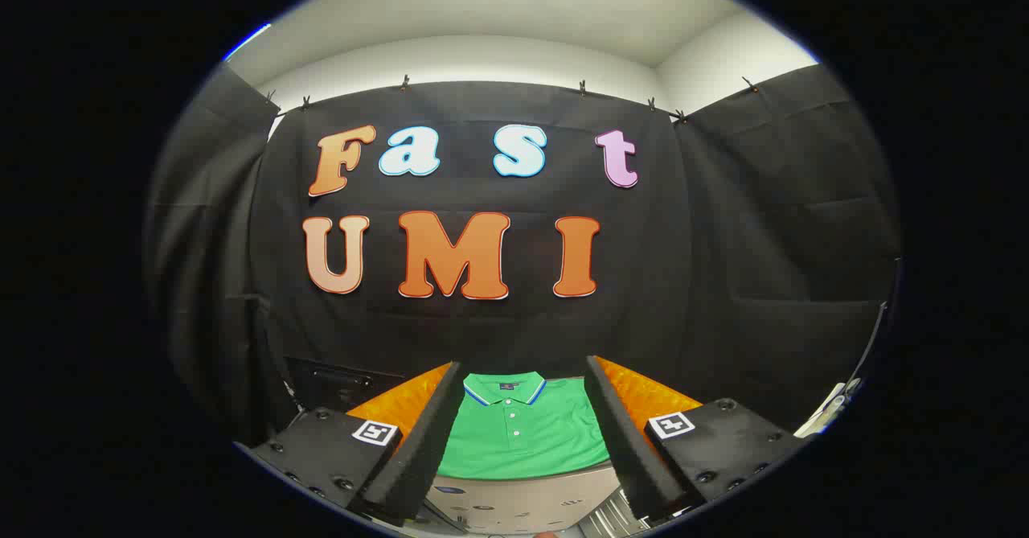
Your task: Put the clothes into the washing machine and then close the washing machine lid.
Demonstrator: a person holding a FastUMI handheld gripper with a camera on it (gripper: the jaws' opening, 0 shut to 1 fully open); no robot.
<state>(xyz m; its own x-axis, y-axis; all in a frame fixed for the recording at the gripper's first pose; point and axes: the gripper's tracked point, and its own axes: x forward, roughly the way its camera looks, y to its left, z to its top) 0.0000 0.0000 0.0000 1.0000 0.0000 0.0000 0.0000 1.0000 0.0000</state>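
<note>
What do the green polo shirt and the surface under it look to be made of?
Green polo shirt, seen between the open gripper fingers and untouched: soft matte knit fabric, likely cotton, judging by its collar, buttons and folds. Pale grey surface under it: smooth, faintly glossy, probably plastic or painted metal; unclear.

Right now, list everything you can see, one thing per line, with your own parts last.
polo shirt: one, green with a blue-and-white striped collar, lying flat on the orange surface, seen between the fingers and just ahead of them.
orange surface: one, orange, under the shirt, showing on both sides of it.
washing machine top: one, pale grey, just below the near edge of the shirt, between the fingers.
black cloth wall: one, black, hung with clips behind the shirt and around the sides.
ceiling and upper wall: white, above the cloth.
fingers: two, spread wide apart on either side of the shirt, holding nothing.
</note>
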